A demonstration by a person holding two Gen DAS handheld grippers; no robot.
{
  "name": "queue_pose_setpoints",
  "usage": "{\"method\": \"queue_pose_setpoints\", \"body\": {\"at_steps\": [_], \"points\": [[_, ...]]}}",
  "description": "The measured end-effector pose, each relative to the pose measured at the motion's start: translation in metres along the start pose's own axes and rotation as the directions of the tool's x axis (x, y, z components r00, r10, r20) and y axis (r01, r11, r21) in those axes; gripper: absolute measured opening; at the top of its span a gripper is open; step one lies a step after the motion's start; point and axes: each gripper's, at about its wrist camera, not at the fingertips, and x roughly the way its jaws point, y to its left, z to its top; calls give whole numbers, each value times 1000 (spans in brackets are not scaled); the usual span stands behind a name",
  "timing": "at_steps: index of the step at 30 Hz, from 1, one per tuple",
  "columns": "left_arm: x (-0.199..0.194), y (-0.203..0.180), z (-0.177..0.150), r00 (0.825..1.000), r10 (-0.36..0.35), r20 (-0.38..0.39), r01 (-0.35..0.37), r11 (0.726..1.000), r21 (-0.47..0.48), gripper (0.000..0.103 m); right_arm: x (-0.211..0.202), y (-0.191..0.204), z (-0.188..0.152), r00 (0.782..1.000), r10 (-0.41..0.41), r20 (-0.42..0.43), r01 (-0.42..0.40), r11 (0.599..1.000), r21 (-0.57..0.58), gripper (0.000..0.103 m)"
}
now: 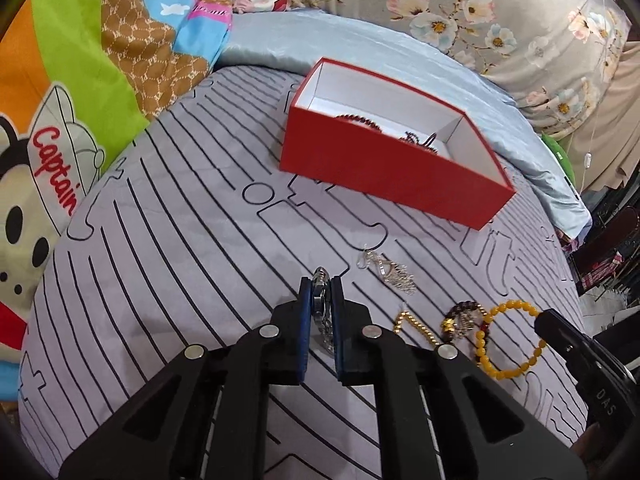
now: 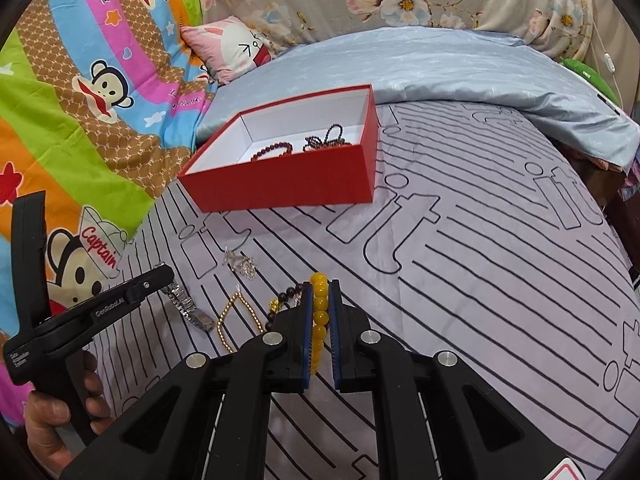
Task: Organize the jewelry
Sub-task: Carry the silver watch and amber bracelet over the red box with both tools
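On the striped bed sheet my left gripper is shut on a silver metal watch, whose band lies between the blue pads. Seen from the right wrist, the watch trails from the left gripper, held by a hand. My right gripper is shut on a yellow bead bracelet; from the left wrist, it sits at the bracelet's right side. Between them lie a gold chain, a dark bead bracelet and a silver chain. Behind stands an open red box.
Dark red bead bracelets lie inside the red box. A pale blue pillow lies behind it, a cartoon quilt to the left. The bed's edge drops off at the far right.
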Motion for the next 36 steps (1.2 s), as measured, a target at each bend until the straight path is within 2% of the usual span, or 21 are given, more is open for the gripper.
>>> {"method": "queue_pose_setpoints", "body": {"at_steps": [10,19,27,36], "points": [[-35,-24,24,996,-53,74,48,996,73,8,-21,8,28,997,33,76,-30,999,-31,7],[-45,-44,69,987,-55,151,34,990,135,8,-30,24,84,983,52,177,-36,995,-97,7],[-20,-63,115,983,-14,185,-19,984,177,8,4,33,133,978,86,192,-63,991,-120,7],[27,-70,148,984,40,176,-73,980,186,8,55,31,156,984,81,158,-64,992,-111,7]]}}
